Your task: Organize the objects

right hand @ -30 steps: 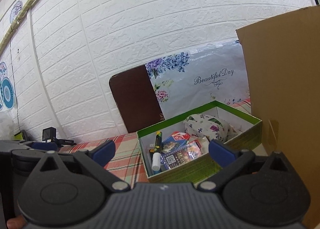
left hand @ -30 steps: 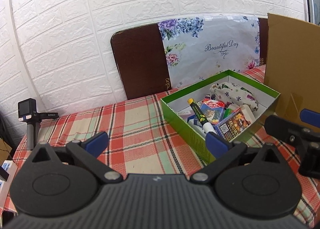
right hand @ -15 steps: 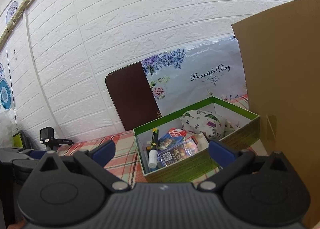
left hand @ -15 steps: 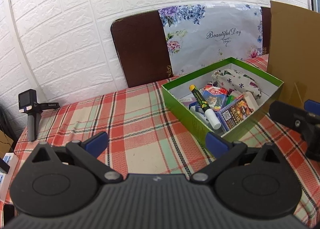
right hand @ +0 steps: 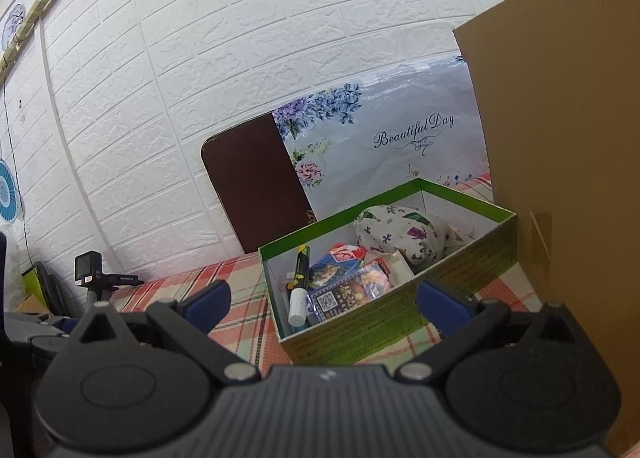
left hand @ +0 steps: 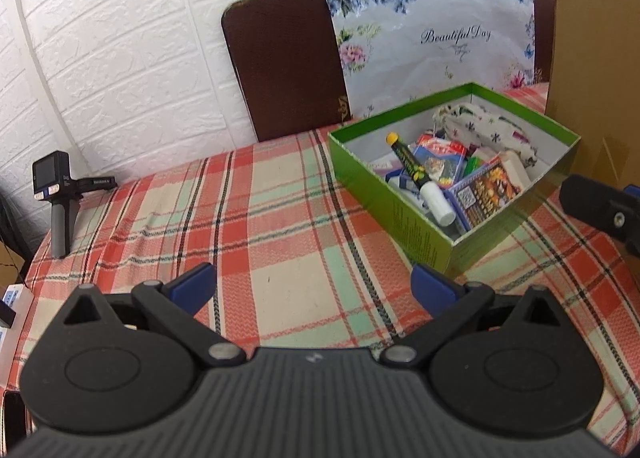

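A green open box sits on the plaid tablecloth. It holds a black marker with a white cap, card packs, a dark printed packet and a floral cloth pouch. My left gripper stands open and empty over the cloth, left of and nearer than the box. My right gripper is open and empty just in front of the box; part of it shows in the left wrist view.
A tall cardboard panel stands right of the box. A brown board and a floral bag lean on the white brick wall. A small camera on a handle stands at the table's left edge.
The left gripper has risen and tilted down, so more tablecloth shows. The right gripper has moved a little nearer the box. Both stay open.
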{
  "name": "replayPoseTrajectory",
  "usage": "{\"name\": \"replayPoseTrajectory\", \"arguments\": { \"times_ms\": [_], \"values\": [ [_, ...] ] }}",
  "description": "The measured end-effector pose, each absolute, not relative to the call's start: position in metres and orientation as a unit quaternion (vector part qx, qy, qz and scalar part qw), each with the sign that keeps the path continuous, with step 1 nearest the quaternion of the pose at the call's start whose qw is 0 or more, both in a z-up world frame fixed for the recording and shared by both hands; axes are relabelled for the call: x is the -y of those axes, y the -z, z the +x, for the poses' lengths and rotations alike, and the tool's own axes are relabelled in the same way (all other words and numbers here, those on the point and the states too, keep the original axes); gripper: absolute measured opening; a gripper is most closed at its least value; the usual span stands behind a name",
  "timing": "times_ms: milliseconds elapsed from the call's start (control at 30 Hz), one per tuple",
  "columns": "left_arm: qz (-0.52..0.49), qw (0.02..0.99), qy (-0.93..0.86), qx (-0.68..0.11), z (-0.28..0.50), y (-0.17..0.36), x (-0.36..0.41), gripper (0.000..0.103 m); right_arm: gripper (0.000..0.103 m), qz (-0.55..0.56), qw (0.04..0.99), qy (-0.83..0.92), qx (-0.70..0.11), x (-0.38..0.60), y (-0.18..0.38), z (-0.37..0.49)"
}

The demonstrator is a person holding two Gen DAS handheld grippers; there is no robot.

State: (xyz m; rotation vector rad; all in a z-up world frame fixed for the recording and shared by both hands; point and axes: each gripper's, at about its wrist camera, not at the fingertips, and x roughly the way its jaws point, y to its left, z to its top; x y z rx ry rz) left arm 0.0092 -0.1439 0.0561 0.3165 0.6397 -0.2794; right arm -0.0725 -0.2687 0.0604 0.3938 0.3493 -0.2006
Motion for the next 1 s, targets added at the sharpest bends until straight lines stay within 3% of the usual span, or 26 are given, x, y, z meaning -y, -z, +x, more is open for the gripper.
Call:
{"name": "replayPoseTrajectory", "arguments": {
  "times_ms": [1000],
  "values": [
    [0.156,0.907,0.122,-0.371,0.028,-0.024,0.137,0.103,0.103,0.205,0.952,0.092,-0.207,0.277,-0.039,-0.053]
  ]
}}
